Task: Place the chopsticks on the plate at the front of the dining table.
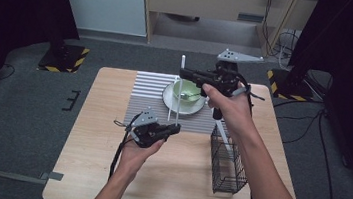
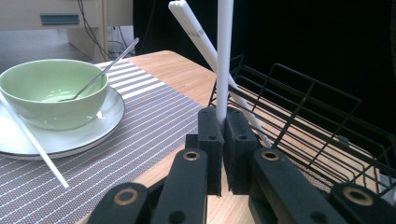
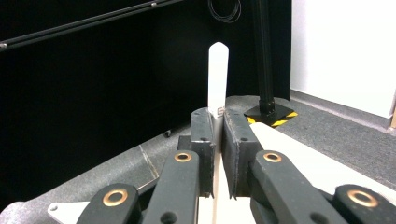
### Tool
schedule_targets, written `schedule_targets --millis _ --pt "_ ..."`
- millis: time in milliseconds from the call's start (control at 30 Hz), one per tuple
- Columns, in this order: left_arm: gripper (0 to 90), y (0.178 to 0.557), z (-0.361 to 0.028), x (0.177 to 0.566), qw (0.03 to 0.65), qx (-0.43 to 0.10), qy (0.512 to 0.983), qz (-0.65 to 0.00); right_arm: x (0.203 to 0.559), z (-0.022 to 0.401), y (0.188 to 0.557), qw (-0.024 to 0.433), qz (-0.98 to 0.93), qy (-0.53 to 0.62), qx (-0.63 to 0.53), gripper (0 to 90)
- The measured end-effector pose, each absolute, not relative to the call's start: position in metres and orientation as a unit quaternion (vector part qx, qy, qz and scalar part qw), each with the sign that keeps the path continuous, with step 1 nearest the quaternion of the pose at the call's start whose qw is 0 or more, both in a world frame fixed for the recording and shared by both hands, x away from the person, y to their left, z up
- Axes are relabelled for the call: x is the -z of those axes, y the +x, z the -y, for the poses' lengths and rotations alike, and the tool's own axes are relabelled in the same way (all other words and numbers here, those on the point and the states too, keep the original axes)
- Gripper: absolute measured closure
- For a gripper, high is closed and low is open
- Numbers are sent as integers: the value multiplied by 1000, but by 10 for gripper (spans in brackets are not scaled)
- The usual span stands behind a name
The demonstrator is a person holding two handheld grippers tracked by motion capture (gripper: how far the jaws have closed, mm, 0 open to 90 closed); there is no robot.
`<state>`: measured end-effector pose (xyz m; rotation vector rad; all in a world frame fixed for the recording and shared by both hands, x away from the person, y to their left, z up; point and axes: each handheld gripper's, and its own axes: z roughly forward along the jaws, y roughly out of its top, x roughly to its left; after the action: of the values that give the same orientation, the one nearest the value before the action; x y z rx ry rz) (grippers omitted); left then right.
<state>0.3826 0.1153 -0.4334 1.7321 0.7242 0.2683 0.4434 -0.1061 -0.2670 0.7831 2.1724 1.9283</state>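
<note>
Holding one white chopstick (image 1: 180,92) upright between both tools: left gripper (image 1: 173,129) clamped on its bottom end at frame centre, right gripper (image 1: 183,73) clamped near its top, just above the green bowl (image 1: 187,90). My worry is that the two hands pulling unevenly could bend it, or let it slip and knock the spoon (image 2: 100,73) out. A small printed mark sits on the chopstick in the right gripper view, too tiny to read.
</note>
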Motion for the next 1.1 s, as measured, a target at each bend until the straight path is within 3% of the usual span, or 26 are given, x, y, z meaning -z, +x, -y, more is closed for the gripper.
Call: schedule_targets --millis 600,733,1100 --pt "868 379 -113 434 578 -143 738 -319 267 107 443 73 -720 257 -640 823" --pt "868 378 -112 435 577 -147 738 -318 266 107 442 77 -720 256 -640 784" --pt "868 380 -114 432 580 -157 729 -328 268 108 440 109 -727 256 -628 551"
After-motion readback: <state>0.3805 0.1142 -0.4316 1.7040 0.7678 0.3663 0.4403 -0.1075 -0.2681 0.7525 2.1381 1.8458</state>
